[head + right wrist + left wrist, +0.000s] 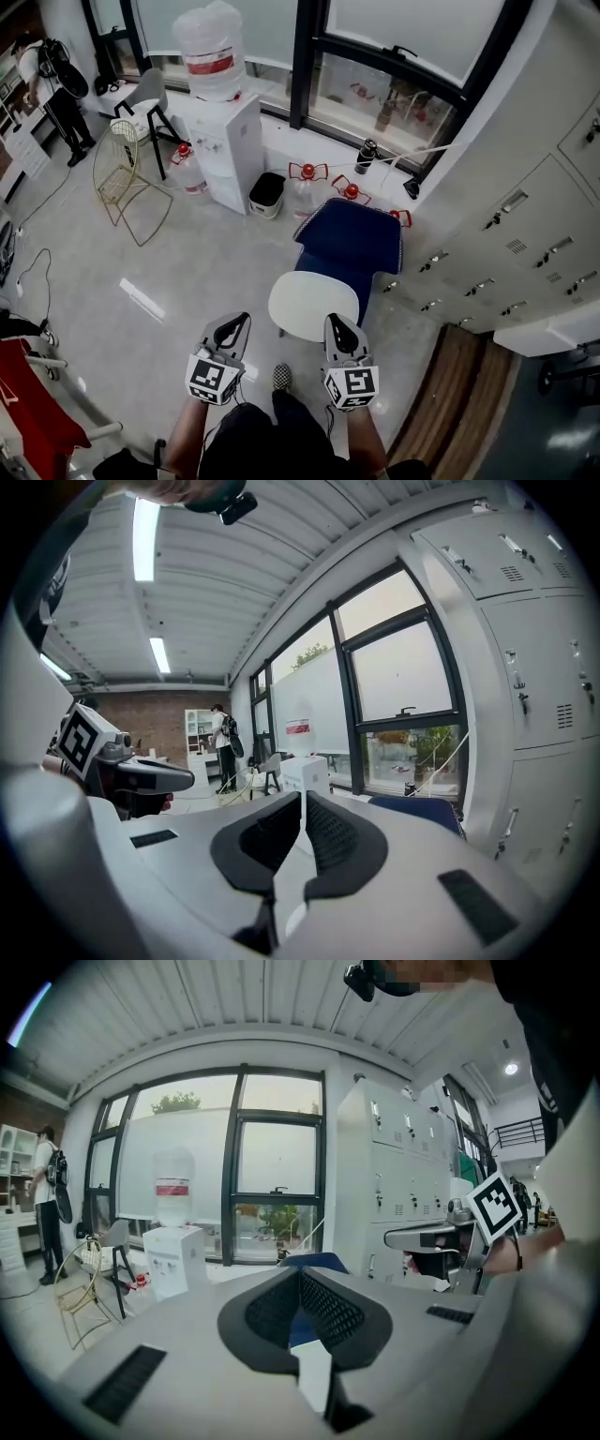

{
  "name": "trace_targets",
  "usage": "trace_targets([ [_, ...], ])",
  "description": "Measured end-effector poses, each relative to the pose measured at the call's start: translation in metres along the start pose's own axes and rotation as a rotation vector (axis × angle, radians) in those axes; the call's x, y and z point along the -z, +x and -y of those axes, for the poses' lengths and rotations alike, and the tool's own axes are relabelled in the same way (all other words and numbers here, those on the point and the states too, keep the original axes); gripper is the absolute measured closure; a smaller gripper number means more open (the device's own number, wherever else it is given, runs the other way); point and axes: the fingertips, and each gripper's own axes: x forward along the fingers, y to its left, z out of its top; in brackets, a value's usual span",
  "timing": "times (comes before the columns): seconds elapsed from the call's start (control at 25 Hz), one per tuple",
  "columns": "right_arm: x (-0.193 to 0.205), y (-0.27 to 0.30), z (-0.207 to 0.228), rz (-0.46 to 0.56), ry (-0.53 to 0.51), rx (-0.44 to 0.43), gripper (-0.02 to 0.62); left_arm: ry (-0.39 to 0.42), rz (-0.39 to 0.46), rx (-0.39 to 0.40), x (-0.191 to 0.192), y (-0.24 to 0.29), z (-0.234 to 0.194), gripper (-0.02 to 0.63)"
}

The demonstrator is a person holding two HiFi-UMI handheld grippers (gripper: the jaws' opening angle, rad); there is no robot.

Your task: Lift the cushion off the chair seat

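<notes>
Blue cushion (349, 242), untouched at the back of the white chair (314, 305); left gripper (233, 322) and right gripper (337, 323) both closed, empty, just short of the seat; reach, grasp and lift all remain.

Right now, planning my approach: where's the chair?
Head view, centre: the chair stands just ahead of the left claw and right claw, lockers at its right.

Daylight pours in through the big windows (394, 56), leaving a bright streak of glare on the pale floor (141, 298). Ceiling strip lights (145, 536) glow overhead. Both gripper views bend hard at their dark round edges, with the nearest surfaces soft and blurred.
</notes>
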Motion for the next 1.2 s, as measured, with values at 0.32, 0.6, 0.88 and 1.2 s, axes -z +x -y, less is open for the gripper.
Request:
trace_targets([
  [0.32, 0.019, 0.032, 0.028, -0.042, 0.024, 0.024, 0.561, -0.004, -0.018, 0.014, 0.003, 0.043, -0.021, 0.588],
  [0.6, 0.053, 0.062, 0.031, -0.087, 0.039, 0.05, 0.561, -0.019, -0.046, 0.071, 0.027, 0.083, -0.036, 0.588],
  [0.88, 0.111, 0.098, 0.038, -0.144, 0.046, 0.123, 0.561, -0.058, -0.112, 0.142, 0.096, 0.133, -0.061, 0.588],
  [1.2, 0.192, 0.131, 0.051, -0.21, 0.101, 0.181, 0.561, -0.097, -0.196, 0.179, 0.181, 0.182, -0.085, 0.588],
])
